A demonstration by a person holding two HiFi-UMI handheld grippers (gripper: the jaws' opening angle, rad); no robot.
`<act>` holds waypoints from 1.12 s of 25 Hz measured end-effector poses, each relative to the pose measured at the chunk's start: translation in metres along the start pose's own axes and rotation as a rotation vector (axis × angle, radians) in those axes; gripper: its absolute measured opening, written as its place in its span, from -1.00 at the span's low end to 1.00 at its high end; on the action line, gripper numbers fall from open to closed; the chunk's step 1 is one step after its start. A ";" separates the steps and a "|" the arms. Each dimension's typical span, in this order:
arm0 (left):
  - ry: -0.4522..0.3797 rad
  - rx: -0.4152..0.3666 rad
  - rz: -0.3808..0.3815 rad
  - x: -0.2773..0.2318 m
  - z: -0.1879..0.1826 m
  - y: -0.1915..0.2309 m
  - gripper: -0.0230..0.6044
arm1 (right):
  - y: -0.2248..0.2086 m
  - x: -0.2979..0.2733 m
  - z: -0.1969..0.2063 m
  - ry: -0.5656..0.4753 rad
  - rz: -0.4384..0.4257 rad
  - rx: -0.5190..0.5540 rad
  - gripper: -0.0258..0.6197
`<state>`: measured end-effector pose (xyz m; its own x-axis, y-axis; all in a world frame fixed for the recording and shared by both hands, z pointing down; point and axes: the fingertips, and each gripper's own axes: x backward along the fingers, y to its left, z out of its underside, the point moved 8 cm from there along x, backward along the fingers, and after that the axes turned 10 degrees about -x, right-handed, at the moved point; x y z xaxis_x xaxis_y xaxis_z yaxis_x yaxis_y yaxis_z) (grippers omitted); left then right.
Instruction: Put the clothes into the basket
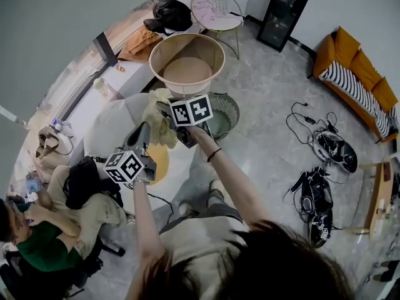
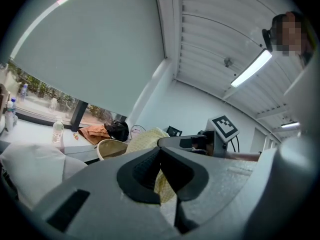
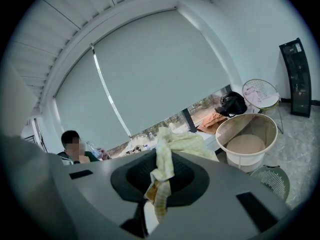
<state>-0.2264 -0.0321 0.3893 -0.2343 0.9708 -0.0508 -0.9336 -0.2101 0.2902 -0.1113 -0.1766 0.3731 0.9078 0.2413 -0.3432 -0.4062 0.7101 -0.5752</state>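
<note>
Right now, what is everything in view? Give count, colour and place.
cloth: one, pale yellow, in the air between both tongs
basket: one, beige, floor ahead
wire bin: one, green, beside basket
wire chair: one, pink seat, behind basket
cabinet: one, black, far wall
sofa: one, orange, right
bag: one, black, window ledge
garment: one, orange-brown, beside bag
gear: several, black, floor right
seated person: one, green top, lower left
left tongs: one, grey, shut on cloth
right tongs: one, grey, shut on cloth

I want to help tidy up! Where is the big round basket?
In the head view the basket stands on the floor at top centre, just beyond the yellow cloth, with a green wire bin at its lower right.
</note>
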 end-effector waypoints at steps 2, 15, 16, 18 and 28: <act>0.003 0.001 0.016 -0.018 0.001 -0.008 -0.89 | -0.015 0.010 -0.008 -0.007 0.014 -0.004 -0.77; 0.047 -0.001 0.091 -0.113 0.015 -0.056 -0.89 | -0.105 0.058 -0.043 -0.029 0.078 -0.048 -0.77; 0.048 -0.002 0.095 -0.119 0.015 -0.059 -0.89 | -0.110 0.061 -0.045 -0.030 0.079 -0.049 -0.77; 0.050 -0.005 0.101 -0.131 0.017 -0.066 -0.89 | -0.121 0.067 -0.050 -0.032 0.082 -0.049 -0.77; 0.055 -0.008 0.126 -0.185 0.026 -0.099 -0.89 | -0.167 0.097 -0.072 -0.032 0.090 -0.042 -0.77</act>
<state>-0.0837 -0.1884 0.3950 -0.3642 0.9289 -0.0672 -0.8978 -0.3311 0.2903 0.0368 -0.3190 0.3826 0.8702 0.3244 -0.3709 -0.4894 0.6563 -0.5742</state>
